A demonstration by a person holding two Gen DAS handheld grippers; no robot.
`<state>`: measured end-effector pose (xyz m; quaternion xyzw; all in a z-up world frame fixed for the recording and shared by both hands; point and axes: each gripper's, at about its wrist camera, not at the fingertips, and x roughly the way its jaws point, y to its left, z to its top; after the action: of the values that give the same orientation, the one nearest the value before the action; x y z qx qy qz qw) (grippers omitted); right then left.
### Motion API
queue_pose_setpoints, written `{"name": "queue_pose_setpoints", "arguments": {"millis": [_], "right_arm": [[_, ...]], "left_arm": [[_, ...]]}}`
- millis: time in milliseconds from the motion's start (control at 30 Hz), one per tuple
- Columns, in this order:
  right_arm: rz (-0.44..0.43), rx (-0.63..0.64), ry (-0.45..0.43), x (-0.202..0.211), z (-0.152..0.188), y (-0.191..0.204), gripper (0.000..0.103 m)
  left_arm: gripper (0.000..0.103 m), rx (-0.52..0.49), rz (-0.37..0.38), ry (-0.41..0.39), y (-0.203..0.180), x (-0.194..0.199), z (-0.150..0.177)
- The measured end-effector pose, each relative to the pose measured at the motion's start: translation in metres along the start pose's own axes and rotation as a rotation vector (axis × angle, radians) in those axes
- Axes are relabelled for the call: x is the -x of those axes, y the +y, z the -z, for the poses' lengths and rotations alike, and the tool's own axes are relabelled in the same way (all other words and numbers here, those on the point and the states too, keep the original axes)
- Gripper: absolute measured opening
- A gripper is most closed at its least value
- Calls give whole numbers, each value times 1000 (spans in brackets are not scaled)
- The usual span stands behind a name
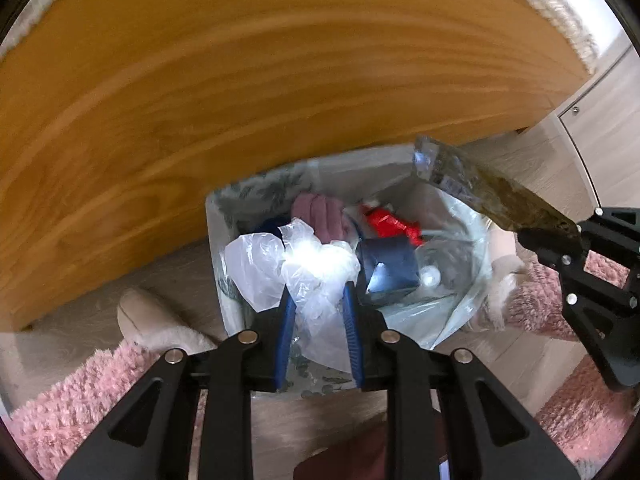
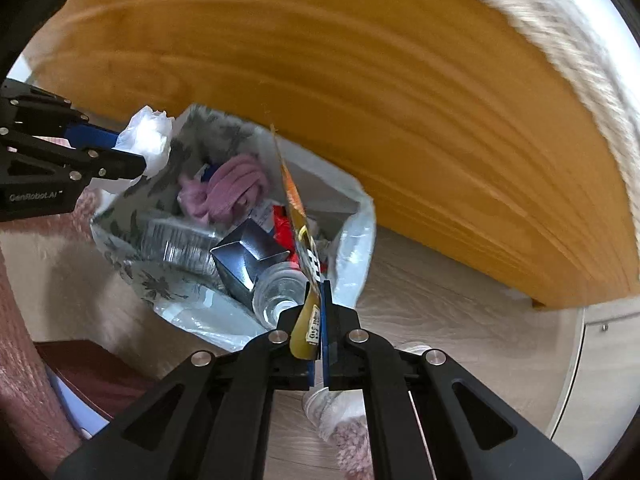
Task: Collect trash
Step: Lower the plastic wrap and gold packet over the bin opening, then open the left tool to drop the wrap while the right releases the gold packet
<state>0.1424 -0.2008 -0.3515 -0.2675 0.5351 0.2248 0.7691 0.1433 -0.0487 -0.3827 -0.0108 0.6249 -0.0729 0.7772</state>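
Black left gripper (image 1: 318, 292) and right gripper (image 2: 319, 300): blue-padded jaws, silver screws, "GenRobot.AI" marking.

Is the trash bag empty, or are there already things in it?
Not empty: the trash bag holds a dark box and a bottle.

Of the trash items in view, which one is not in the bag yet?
The flat gold wrapper, pinched edge-on in the right gripper above the bag's mouth. The pink cloth, dark blue box, red wrapper and clear bottle already lie inside.
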Motion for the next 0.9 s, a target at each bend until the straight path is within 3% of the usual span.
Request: {"name": "queue_pose_setpoints", "arguments": {"millis": [67,200,433,633,900], "right_arm": [[-16,53,37,-14,-8,4,2],[-8,128,80,-39,-21,10,2],[-15,114,155,-69,-40,2,2],[-18,101,224,-86,-49,-2,2],[-43,78,243,-92,-57,-1,3]], "left_arm": [[22,18,20,20,2,-5,-2],[22,18,-12,53,5,-17,-3],[22,56,-33,109,14,-37,-14],[22,104,-4,160,20,-54,-17],[24,125,29,127,25,-45,-18]]}}
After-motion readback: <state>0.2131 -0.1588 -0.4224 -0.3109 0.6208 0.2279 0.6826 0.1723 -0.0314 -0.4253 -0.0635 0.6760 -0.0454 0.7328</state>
